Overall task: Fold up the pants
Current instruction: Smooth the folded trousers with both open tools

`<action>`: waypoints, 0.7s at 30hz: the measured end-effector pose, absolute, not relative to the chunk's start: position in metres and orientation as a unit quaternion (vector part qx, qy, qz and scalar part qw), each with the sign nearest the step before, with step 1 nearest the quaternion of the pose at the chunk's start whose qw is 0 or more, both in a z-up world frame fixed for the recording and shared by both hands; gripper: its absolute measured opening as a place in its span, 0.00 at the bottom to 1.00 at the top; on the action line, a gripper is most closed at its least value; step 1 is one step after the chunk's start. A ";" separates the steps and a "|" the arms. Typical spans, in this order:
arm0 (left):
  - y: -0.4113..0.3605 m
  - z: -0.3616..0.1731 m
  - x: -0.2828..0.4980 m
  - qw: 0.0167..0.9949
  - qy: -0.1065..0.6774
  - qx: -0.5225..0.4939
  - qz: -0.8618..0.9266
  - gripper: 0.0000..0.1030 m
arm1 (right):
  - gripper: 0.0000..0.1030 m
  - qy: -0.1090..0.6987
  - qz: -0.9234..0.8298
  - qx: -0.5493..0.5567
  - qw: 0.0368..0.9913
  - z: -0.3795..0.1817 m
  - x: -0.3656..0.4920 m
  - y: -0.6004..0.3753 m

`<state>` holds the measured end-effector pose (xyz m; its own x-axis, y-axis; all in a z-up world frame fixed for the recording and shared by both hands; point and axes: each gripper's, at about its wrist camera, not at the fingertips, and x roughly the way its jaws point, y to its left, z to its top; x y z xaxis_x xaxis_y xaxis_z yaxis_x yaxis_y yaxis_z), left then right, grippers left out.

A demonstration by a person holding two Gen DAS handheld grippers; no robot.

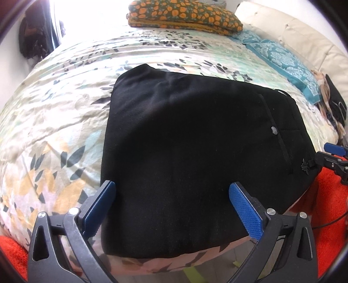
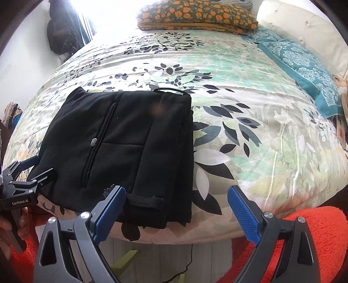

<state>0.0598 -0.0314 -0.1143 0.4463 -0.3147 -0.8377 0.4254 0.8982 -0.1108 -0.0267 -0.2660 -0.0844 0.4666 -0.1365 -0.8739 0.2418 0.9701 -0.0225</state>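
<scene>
Okay, black pants (image 1: 195, 156) lie folded on my leaf-print bedspread (image 2: 250, 104), orange rug (image 2: 322, 228) below; my left gripper (image 1: 171, 209) and right gripper (image 2: 176, 209) gape wide, empty.

leaf-print bed (image 2: 250, 104) — folded black pants (image 2: 121, 139), pillows (image 2: 195, 16)

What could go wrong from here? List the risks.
1. The pants lie folded at the bed's near edge; a nudge could slide them onto the orange rug.
2. The right gripper hangs open over their near corner; a careless pinch might catch only the top layers and undo the fold.
3. The left gripper is also open over them and may ruffle the cloth.
</scene>
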 end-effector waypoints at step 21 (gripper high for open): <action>0.002 0.021 0.022 0.879 0.414 0.033 -0.236 0.99 | 0.94 0.394 -0.051 0.088 0.913 -0.010 -0.055 -0.259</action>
